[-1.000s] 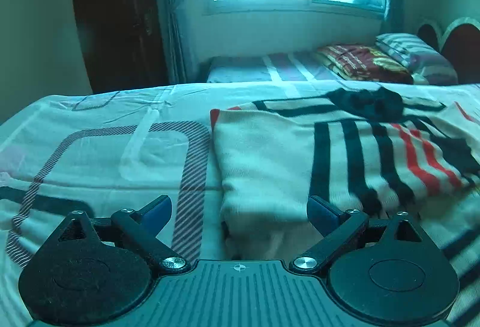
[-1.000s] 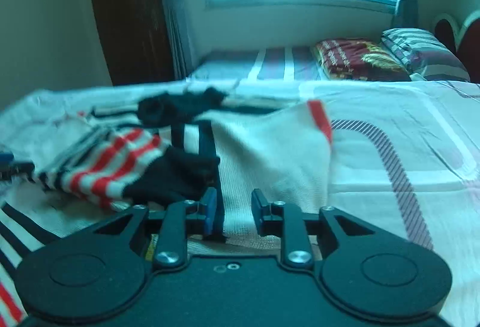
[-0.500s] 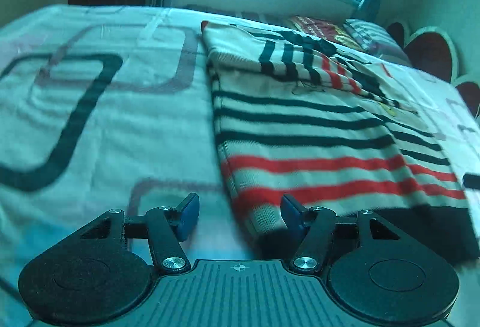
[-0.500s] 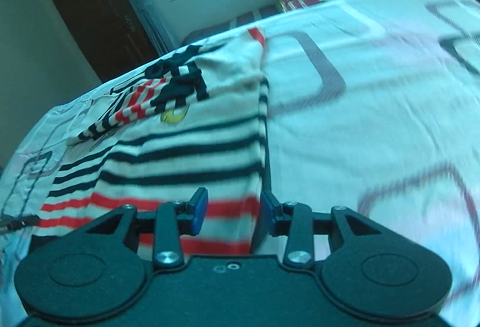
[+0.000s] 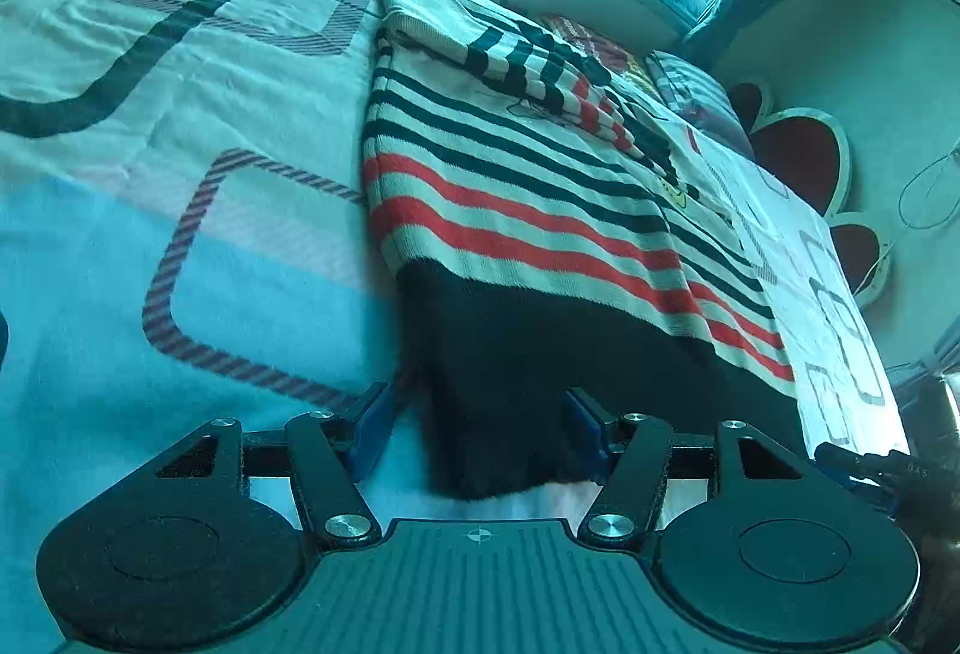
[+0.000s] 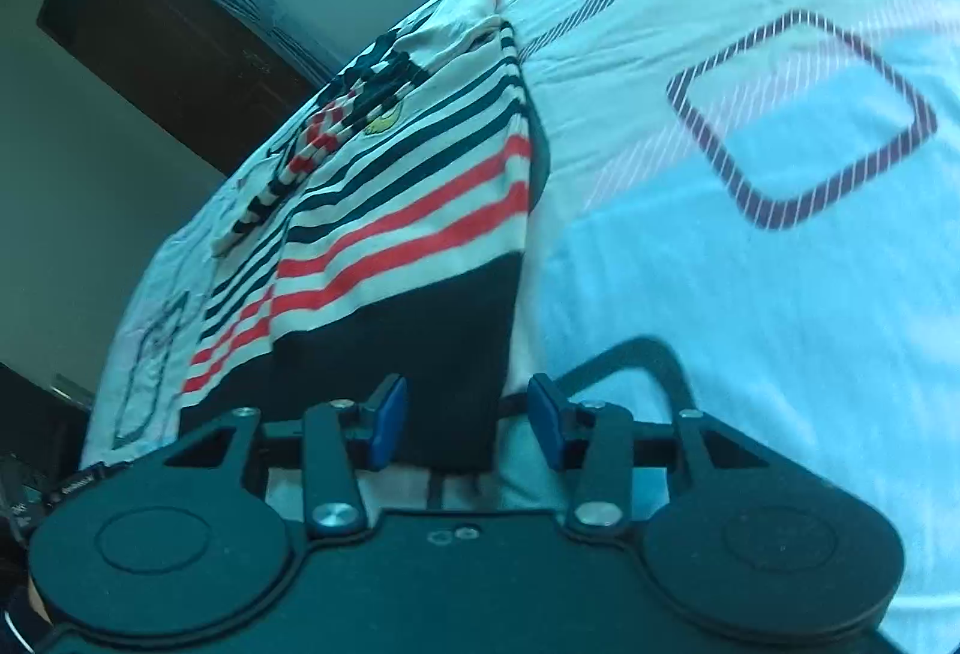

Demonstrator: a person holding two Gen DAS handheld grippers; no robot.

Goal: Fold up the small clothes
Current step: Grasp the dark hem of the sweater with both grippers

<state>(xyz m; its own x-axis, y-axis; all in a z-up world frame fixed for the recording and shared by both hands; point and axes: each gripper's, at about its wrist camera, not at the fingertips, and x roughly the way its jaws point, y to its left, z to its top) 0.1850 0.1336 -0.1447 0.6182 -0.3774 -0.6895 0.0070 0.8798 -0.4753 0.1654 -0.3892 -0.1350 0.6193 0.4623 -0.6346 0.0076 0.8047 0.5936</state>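
A second ago both views sat low by the folded upper part of the striped sweater [image 5: 528, 210], looking level towards the window. Now both grippers look down at its dark hem [image 5: 498, 390] and are rolled, so the bed [image 5: 180, 210] tilts across each view. The left gripper [image 5: 477, 429], wide apart then, narrowed in the first half of the second; the hem's left corner lies between its fingers [image 5: 372, 429], with gaps on both sides. The right gripper [image 6: 468, 429] has just been opening; the hem's right corner lies between its fingers [image 6: 387, 429], unpinched.
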